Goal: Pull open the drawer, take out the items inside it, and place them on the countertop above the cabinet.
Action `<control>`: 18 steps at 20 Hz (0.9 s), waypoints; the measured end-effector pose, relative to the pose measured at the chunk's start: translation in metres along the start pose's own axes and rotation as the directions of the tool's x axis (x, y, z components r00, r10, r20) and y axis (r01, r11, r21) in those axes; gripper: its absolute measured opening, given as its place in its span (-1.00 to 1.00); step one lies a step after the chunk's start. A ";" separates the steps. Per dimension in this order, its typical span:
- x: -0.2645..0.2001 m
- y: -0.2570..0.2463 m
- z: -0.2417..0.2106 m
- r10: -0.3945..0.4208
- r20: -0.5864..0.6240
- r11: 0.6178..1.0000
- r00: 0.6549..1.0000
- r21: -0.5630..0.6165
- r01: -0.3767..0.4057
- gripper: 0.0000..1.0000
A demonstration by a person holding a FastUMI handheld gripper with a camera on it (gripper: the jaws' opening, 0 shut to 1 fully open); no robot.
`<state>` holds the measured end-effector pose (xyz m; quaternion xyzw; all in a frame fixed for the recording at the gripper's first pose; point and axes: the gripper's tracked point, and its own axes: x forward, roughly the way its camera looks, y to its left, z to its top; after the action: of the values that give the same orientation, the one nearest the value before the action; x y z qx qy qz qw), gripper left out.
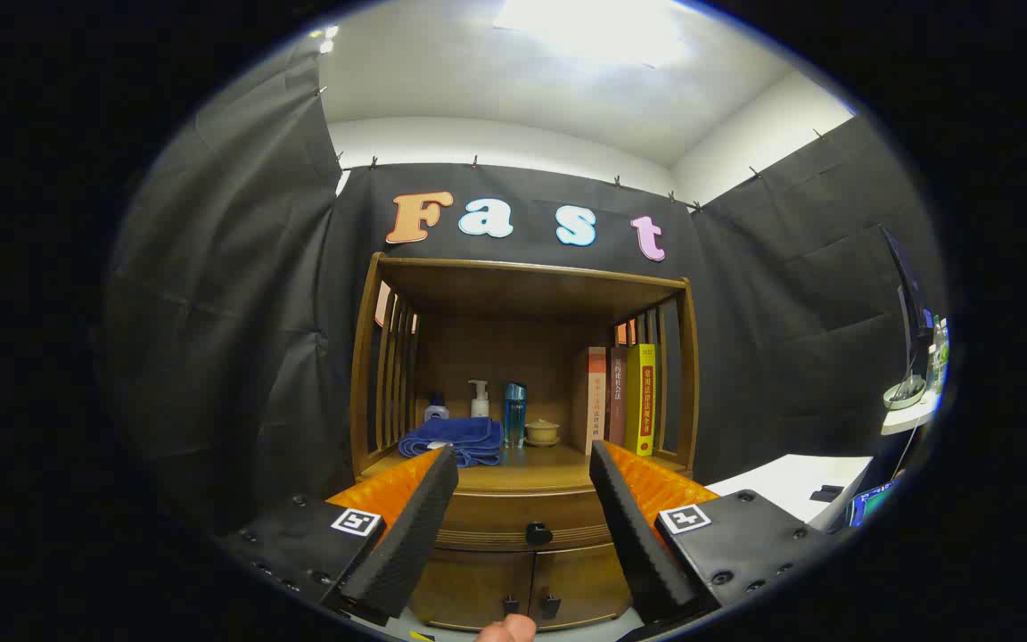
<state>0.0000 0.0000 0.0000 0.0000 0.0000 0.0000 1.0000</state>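
Gripper view: tool (524, 526) spread wide, empty, lined up on the small dark round knob (538, 533) of the closed wooden drawer (513, 519), which sits between the fingers, ahead. Contents hidden. Wooden tabletop (527, 477) just beyond, with a folded blue towel (453, 440).
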 end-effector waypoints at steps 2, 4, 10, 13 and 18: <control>0.002 0.001 -0.001 -0.003 0.003 1.000 1.000 0.010 0.003 0.95; 0.007 0.007 -0.005 -0.002 0.002 1.000 1.000 0.002 0.002 0.95; 0.015 0.013 -0.036 -0.023 -0.026 1.000 0.999 0.017 0.023 0.95; 0.013 0.012 -0.050 -0.031 -0.048 0.999 0.998 0.014 0.032 0.95; 0.007 0.005 -0.055 -0.049 -0.047 0.999 0.998 0.020 0.050 0.95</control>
<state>0.0066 0.0047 -0.0547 0.0105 0.0232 -0.0249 0.9994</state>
